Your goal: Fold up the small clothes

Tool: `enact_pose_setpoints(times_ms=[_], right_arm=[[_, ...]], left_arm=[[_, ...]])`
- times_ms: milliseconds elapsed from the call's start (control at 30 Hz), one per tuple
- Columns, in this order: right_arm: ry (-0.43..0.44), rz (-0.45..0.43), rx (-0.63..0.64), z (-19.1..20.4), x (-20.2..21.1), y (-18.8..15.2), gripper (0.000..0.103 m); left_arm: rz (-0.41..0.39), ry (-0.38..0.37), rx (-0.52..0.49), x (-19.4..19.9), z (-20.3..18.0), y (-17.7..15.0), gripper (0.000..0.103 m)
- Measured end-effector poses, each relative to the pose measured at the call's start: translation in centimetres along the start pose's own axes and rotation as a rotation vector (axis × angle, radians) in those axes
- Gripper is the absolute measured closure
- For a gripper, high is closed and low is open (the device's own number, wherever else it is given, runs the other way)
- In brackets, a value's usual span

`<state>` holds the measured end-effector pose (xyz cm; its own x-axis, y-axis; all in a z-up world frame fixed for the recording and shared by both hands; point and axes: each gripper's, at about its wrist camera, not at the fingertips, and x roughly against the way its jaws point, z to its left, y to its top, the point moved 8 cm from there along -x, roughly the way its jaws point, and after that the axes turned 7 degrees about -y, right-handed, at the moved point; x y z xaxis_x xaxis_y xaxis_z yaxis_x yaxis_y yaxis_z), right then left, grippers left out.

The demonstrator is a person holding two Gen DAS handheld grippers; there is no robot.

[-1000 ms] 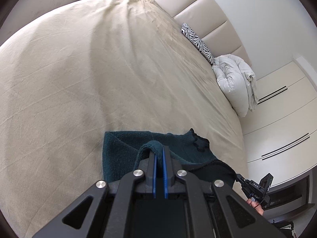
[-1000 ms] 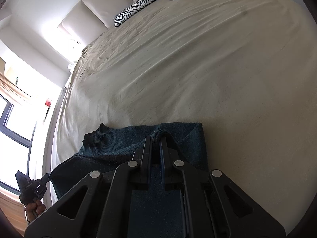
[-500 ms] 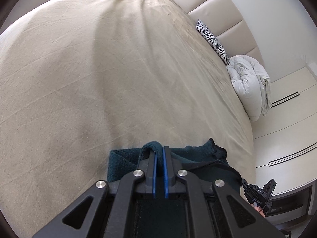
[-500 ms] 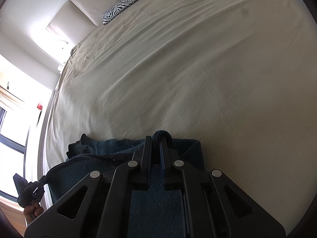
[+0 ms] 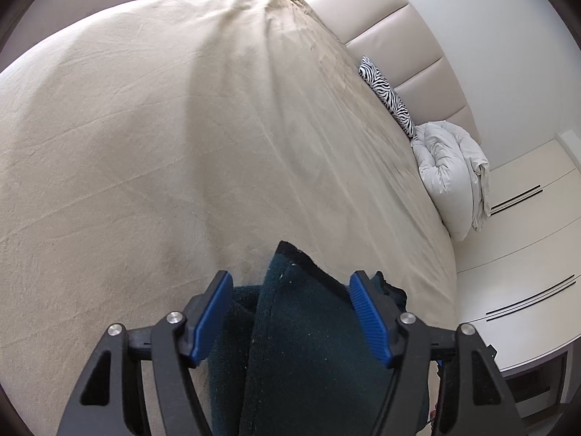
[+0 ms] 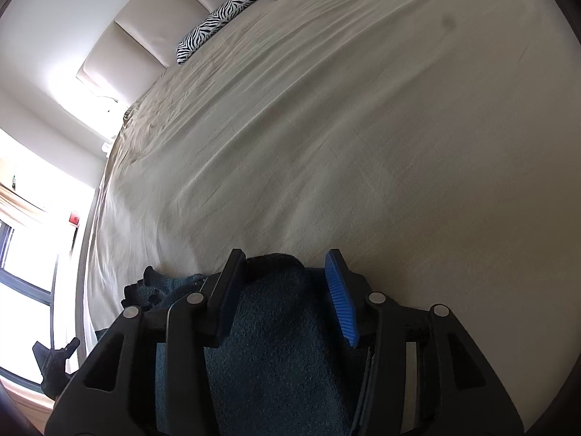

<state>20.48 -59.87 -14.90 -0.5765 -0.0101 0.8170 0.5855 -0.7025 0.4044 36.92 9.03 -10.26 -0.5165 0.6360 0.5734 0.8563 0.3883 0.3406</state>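
a home bedroom: bed [image 5: 145, 145], padded headboard [image 5: 399, 36], zebra pillow [image 5: 385, 91]

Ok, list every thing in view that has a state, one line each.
dark teal garment: folded over, lying on the bed, a fold standing between each tool's pads.
left tool: opening, pads off the cloth.
right tool: opening.
bed sheet: spread, lightly creased.
white duvet: bunched by the headboard.
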Motion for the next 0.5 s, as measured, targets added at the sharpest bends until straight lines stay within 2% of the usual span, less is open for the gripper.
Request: enact_pose_setpoints(times_ms=[167, 300, 400, 500], right_arm=[[-0.030, -0.048, 0.090, 1.6, 2.3, -0.5, 0.058], [0.020, -0.050, 0.184, 5.3, 3.4, -1.9, 0.058], [0.047, -0.019, 0.254, 8.0, 2.9, -3.8, 0.058], [0.019, -0.002, 0.276, 8.6, 1.5, -5.0, 0.058]], left_arm=[[-0.020, -0.001, -0.098, 0.9, -2.2, -1.7, 0.034], [-0.013, -0.008, -0.208, 0.2, -4.5, -4.1, 0.034], [0.004, 0.032, -0.278, -0.9, -5.0, -5.6, 0.034], [0.007, 0.099, -0.344, -1.7, -4.3, -6.5, 0.034]])
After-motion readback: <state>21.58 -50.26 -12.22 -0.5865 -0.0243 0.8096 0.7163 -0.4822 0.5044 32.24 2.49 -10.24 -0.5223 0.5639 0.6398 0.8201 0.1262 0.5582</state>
